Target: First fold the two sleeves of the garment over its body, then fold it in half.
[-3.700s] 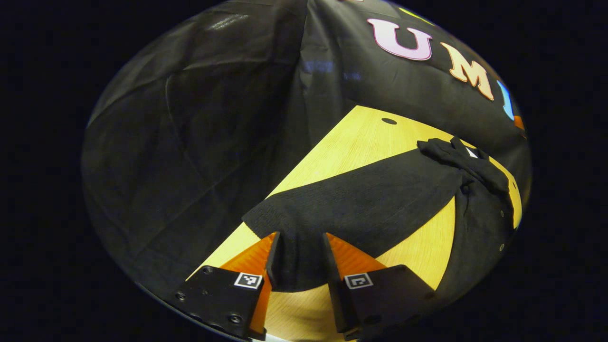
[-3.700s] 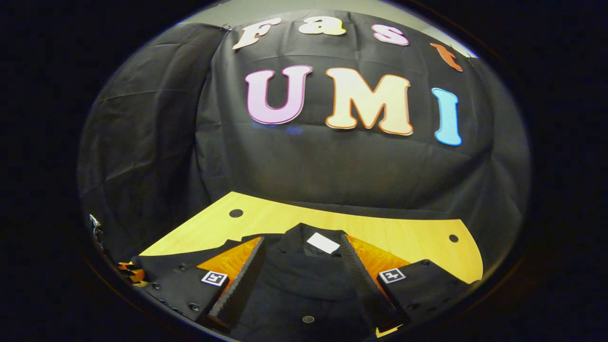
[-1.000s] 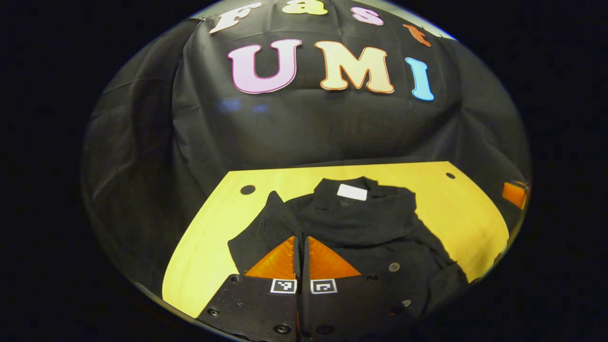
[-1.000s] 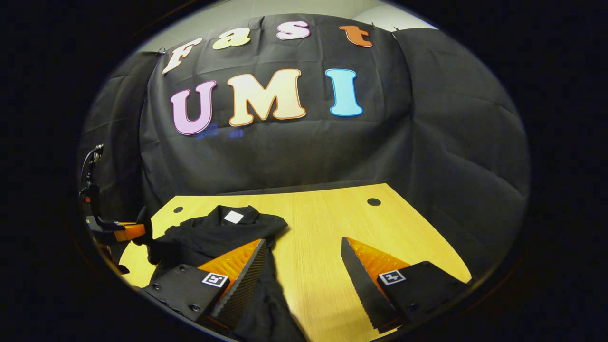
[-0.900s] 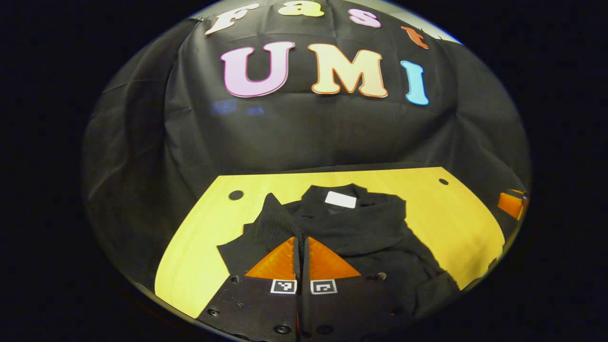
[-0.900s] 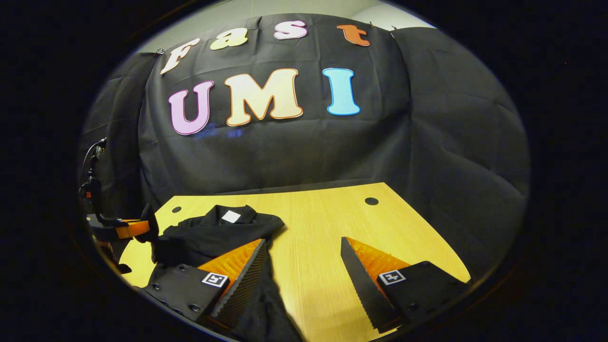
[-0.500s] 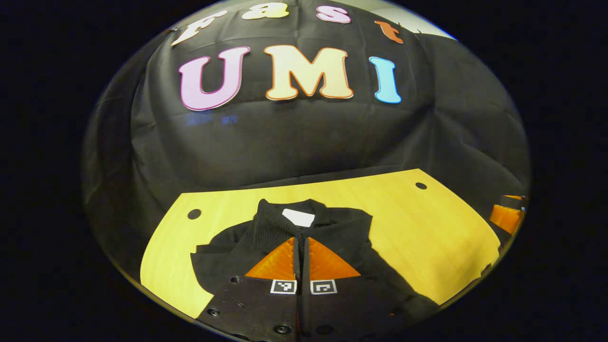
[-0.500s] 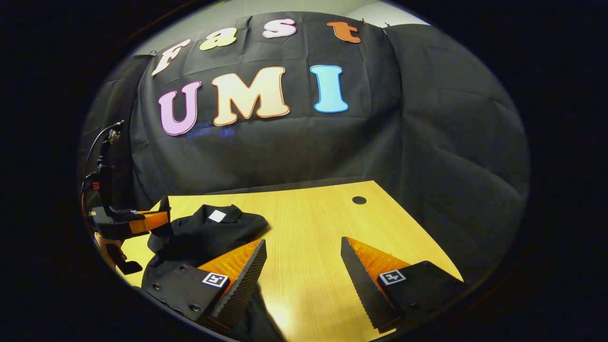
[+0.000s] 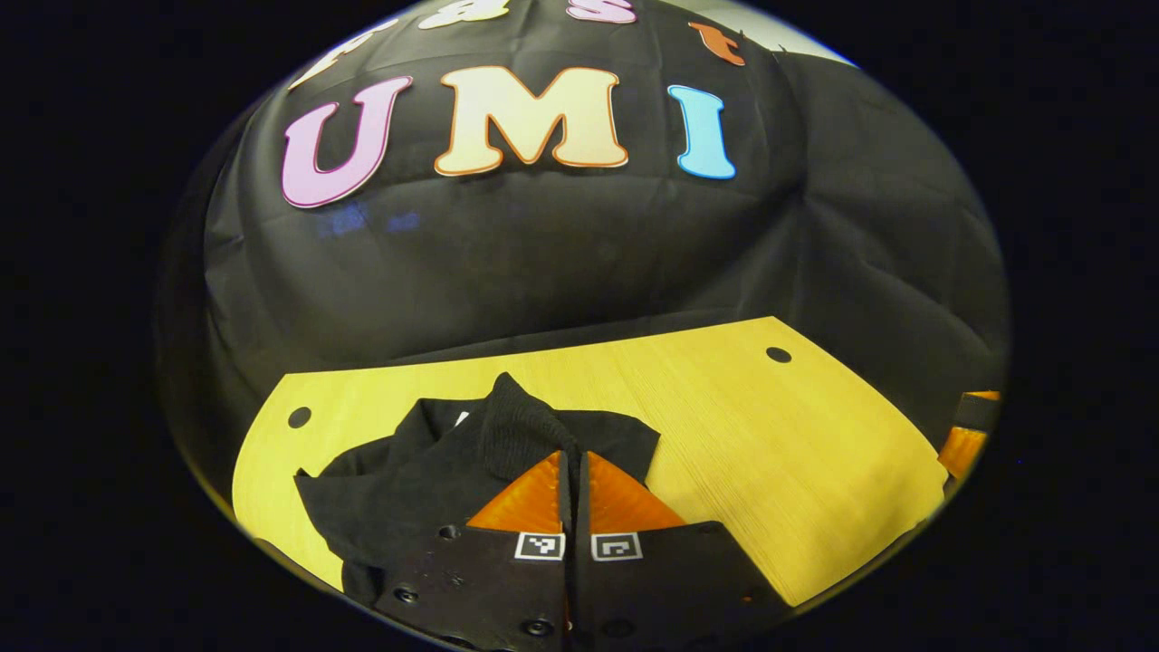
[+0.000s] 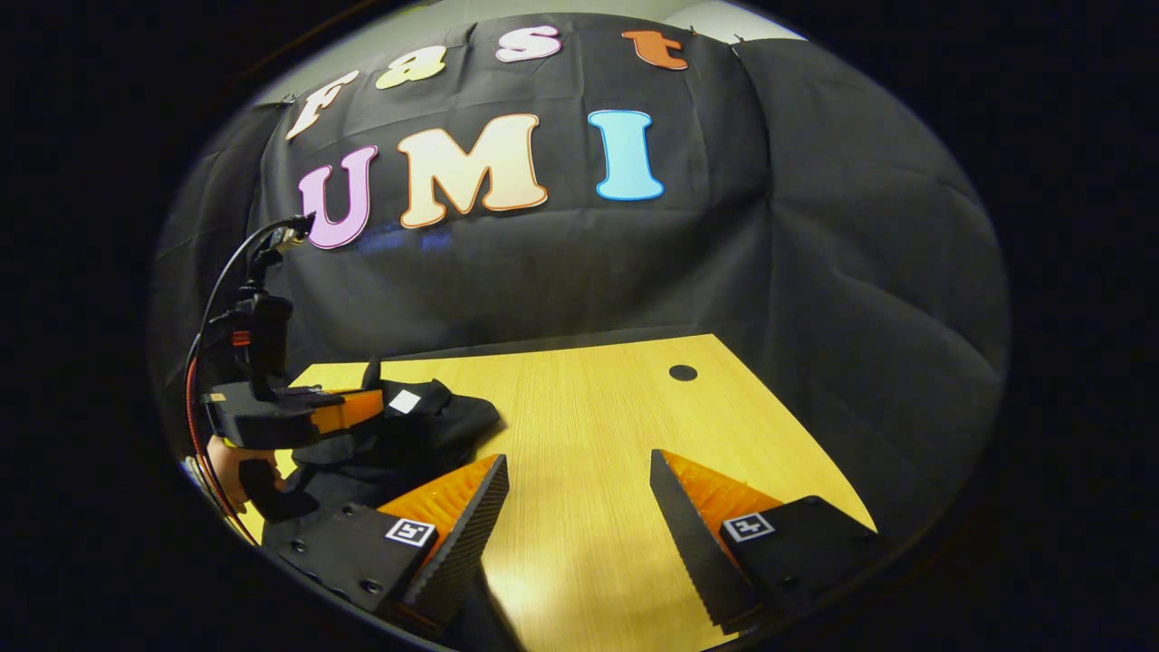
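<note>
Garment (image 9: 426, 480): a black top is lying bunched at the left end of the tabletop (image 9: 770, 435), with folds piled over its body and its near part hanging past the near edge.
Sleeve cuff (image 9: 521, 435): a ribbed black cuff is standing up just ahead of the left tongs (image 9: 573, 466), lifted above the rest of the cloth.
Left tongs: both fingers are pressing together on the cuff, clenched with no gap between them.
Left gripper view: the collar area is showing as a small white patch, mostly hidden behind the raised cuff; a part of the other tool is peeking in at the far right rim.
Right gripper view: the white neck tag (image 10: 404, 401) is lying plainly on the collar, and the left tongs are reaching over the garment from the left, with a hand (image 10: 226, 462) under them and a cable looping up behind.
Right tongs (image 10: 579, 493): the fingers are spread wide, released, hovering over bare wood with nothing between them.
Open room: the right half of the tabletop is lying bare as far as the round hole (image 10: 683, 372) near the far edge.
Edges: the black cloth wall is closing off the far and right sides.
</note>
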The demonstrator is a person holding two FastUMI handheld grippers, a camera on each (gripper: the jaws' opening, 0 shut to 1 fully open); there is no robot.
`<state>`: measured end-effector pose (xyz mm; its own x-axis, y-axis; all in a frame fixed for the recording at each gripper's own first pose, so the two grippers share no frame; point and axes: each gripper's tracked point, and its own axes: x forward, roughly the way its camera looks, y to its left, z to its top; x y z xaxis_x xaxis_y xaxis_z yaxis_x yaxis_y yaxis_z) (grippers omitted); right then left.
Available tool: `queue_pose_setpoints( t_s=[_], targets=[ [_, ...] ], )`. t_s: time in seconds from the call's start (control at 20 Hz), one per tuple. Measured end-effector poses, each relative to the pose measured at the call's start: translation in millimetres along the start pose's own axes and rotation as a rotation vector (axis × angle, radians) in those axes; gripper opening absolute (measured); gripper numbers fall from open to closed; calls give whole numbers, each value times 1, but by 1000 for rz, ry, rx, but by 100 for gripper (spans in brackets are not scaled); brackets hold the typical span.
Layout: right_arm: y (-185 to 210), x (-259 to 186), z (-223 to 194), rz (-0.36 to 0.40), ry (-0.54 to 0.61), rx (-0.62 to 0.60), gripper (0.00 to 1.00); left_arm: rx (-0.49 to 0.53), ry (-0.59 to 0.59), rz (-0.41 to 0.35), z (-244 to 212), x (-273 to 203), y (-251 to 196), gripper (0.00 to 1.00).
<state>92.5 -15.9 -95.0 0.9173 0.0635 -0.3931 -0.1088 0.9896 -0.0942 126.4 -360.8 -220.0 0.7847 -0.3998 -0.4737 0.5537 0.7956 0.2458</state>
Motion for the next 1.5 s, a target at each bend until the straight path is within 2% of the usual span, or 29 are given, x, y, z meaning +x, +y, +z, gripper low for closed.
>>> queue_pose_setpoints(
  t_s=[0.35,0.55,0.8,0.9,1.1,1.35,1.5],
  targets=[
    [7,2,-9,21,20,1,99,-18,36,-25,-29,26,-19,0],
    [2,9,-9,25,31,5,99,-14,96,-28,-50,38,-27,0],
    [3,13,-12,43,42,-6,98,18,104,-27,-51,39,-36,2],
    [7,14,-14,58,47,-13,98,24,97,-53,-47,37,-44,23],
    [16,12,-15,80,44,-26,98,29,90,-37,-49,26,-41,97],
    [29,-1,-23,113,39,-45,98,-17,54,-23,-39,-8,-27,99],
    [41,-12,-32,136,36,-60,98,10,17,16,-33,-36,-5,98]
  ],
)
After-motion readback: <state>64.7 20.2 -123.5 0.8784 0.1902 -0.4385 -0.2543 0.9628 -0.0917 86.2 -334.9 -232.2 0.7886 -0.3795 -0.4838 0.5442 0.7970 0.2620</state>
